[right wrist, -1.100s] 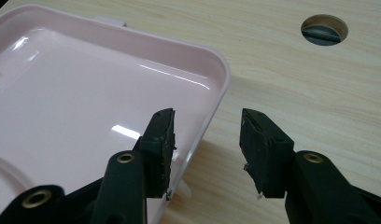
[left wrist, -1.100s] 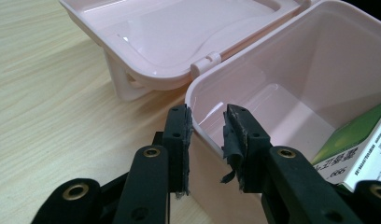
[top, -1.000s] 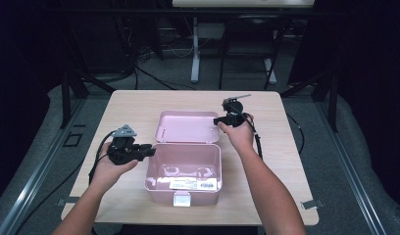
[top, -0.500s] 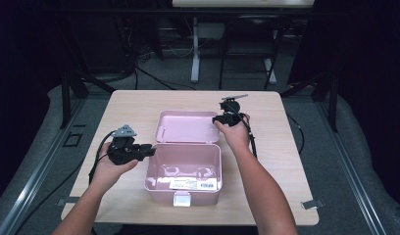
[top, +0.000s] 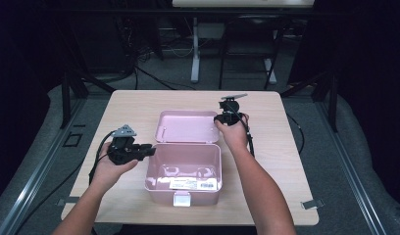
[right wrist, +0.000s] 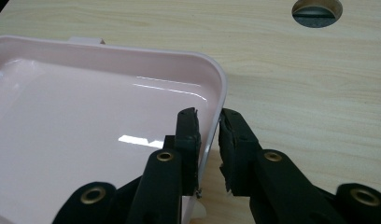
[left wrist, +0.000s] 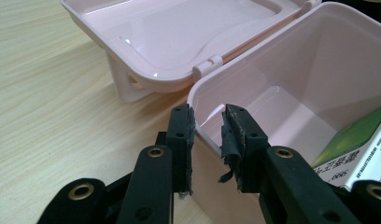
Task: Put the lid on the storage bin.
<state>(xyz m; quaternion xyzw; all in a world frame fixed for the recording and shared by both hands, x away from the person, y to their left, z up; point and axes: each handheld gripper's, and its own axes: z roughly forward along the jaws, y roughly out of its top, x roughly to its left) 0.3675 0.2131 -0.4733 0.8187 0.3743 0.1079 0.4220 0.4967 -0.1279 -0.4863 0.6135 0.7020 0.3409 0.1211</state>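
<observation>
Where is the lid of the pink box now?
In the high view the open lid lies flat behind the pink box, mid-table; the right gripper straddles its right rim.

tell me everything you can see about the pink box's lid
The lid is pale pink, glossy plastic with rounded corners and a raised rim, hinged to the open box. It lies flung back, inside up, on the wooden table. The right claw straddles its rim, whose jaws have just been closing on it.
</observation>
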